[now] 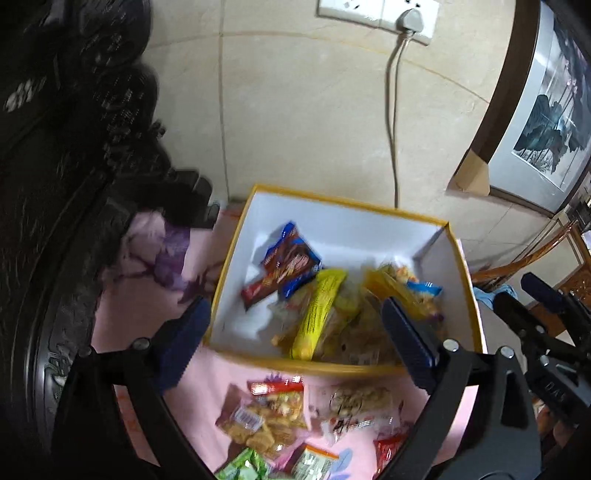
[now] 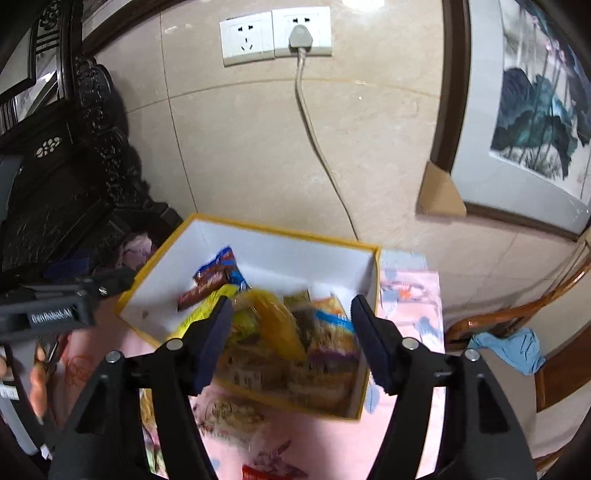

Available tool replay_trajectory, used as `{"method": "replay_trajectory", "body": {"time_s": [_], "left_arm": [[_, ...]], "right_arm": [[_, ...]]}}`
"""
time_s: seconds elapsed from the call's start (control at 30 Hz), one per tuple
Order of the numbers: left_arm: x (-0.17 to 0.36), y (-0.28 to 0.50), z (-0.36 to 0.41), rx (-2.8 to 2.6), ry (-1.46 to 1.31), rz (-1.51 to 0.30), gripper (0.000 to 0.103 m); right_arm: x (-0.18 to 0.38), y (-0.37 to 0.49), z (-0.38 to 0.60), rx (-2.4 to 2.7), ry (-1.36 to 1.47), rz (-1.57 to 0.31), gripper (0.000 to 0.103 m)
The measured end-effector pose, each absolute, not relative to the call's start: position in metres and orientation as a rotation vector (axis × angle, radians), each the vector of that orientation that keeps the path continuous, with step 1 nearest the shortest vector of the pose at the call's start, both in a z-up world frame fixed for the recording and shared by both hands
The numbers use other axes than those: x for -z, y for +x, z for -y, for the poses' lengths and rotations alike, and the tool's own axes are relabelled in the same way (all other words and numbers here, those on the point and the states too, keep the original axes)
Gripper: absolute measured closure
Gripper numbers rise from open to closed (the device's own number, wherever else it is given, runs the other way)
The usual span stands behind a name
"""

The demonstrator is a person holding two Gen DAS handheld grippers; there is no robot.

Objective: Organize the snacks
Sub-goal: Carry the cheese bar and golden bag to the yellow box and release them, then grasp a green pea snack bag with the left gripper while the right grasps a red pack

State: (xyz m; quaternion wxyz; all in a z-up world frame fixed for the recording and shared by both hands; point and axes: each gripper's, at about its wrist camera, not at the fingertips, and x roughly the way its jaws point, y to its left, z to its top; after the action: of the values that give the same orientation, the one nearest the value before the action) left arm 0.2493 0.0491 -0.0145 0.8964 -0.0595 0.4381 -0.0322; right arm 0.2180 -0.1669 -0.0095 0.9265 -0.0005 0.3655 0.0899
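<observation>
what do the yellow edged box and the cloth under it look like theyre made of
Box: probably cardboard, with matte white inner walls, thin stiff sides, sharply folded corners and a yellow outer skin. Cloth: a soft woven fabric, likely cotton or a blend, matte pink with a printed floral pattern and slight wrinkles.

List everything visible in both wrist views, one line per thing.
box: one, yellow rim, white inside, on the cloth by the wall
snack packets in box: several, yellow, blue, brown, piled at its right side
loose snack packets: several, red, green, clear, on the cloth before the box
cloth: one, pink floral, under the box
wall socket: double, white, one plug in
framed painting: one, dark frame, leaning right
carved furniture: dark, left
blue rag: one, on a wooden chair
left gripper: black, open, empty
right gripper: black, open, empty
</observation>
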Motion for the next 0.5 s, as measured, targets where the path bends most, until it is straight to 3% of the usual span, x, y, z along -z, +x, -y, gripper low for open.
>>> {"method": "replay_trajectory", "body": {"time_s": [0.13,0.33,0.5], "left_arm": [[0.037,0.208,-0.063,0.045,-0.107,-0.928,0.008],[0.091,0.133,-0.087,-0.025,-0.118,-1.017,0.008],[0.122,0.085,-0.112,-0.061,-0.171,-1.100,0.008]], "right_arm": [[0.042,0.182,0.176,-0.241,0.047,-0.860,0.036],[0.153,0.108,0.183,-0.196,0.140,-1.165,0.036],[0.181,0.097,0.174,-0.179,0.157,-1.205,0.036]]}}
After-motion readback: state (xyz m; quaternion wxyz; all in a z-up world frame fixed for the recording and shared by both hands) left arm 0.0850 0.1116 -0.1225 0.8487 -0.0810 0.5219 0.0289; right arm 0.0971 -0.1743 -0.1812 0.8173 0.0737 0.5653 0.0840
